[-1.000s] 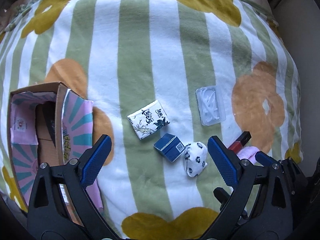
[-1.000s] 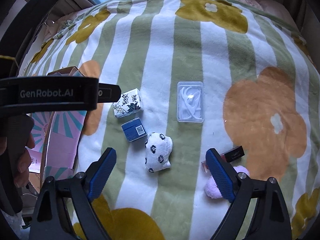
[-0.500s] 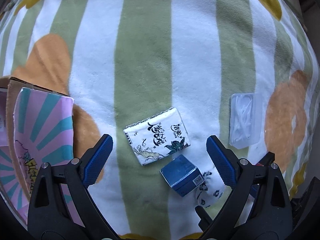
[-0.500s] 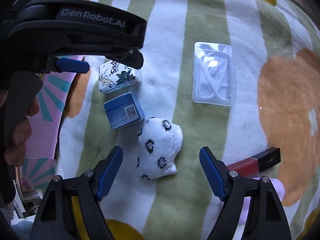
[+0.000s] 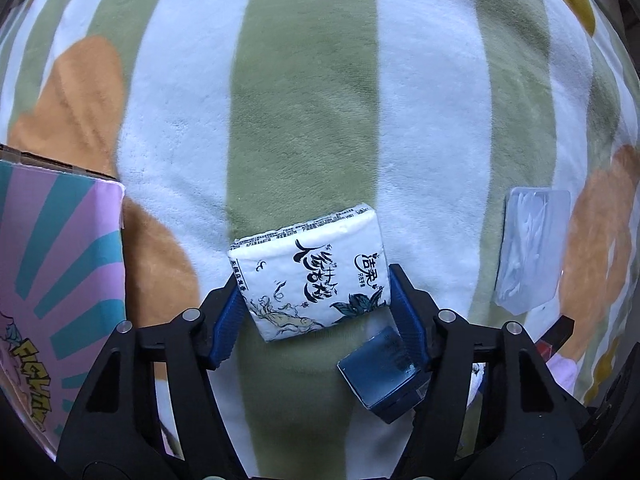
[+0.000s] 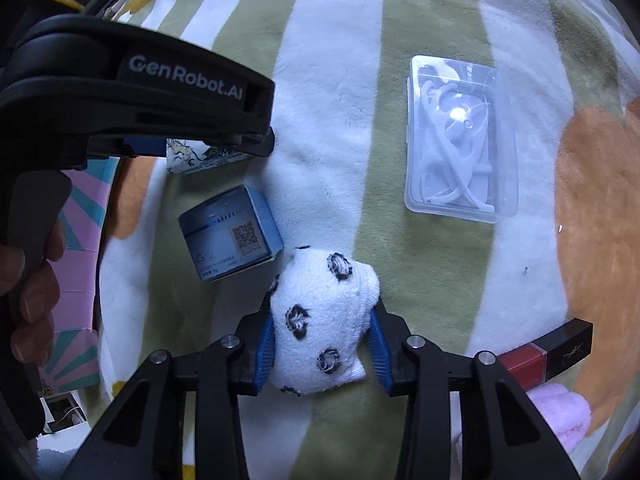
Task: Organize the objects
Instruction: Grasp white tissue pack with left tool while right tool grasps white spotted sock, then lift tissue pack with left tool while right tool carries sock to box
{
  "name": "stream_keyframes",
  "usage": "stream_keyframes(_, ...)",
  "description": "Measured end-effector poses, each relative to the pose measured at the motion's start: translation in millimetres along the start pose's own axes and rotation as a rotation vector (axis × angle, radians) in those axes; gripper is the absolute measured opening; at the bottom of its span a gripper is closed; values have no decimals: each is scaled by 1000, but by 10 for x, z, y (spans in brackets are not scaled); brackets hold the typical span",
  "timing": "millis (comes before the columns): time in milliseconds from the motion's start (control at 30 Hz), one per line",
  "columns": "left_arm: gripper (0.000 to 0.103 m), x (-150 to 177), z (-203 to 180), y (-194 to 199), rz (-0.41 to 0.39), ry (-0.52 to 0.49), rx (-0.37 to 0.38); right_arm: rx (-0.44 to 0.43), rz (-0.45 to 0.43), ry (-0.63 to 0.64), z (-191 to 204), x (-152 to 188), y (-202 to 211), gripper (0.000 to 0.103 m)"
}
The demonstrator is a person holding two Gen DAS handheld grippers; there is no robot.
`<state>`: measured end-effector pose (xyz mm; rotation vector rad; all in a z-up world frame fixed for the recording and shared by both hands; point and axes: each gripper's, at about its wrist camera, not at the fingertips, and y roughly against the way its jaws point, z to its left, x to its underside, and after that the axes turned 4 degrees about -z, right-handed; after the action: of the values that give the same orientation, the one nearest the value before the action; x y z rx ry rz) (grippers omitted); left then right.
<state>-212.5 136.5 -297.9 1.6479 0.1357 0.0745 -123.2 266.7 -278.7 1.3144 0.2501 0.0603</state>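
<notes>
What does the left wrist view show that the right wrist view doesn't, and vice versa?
Only left wrist: the left gripper closed on the tissue pack, whose printed front is in full view. Only right wrist: the right gripper closed on the spotted white cloth, and the QR code on the blue box. Both: that box, the clear plastic case, the red-and-black tube, the striped blanket.

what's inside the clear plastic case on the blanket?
The clear plastic case holds a tangle of thin white curved pieces, seen through its lid; glare hides some, and I can't tell what they are. It lies flat on the striped blanket, so nothing under it shows.
</notes>
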Motion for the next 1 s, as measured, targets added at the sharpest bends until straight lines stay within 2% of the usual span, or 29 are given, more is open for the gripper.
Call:
stream_keyframes(400,62,72,-41,213,-54,-39,13,3,-10,-12,43,171,139,33)
stream_keyframes(800,62,270,107,974,-176,-51,44,37,-92,-12,205,434,739,33)
stream_keyframes(867,62,224,132,1113,-199,-58,47,38,-107,-21,263,203,848,33)
stream_keyframes(900,61,232,134,1218,-210,-62,48,39,-114,-26,228,-27,897,33)
stream_keyframes(1000,62,422,134,1468,-250,-75,48,43,-142,-28,339,-33,1141,33)
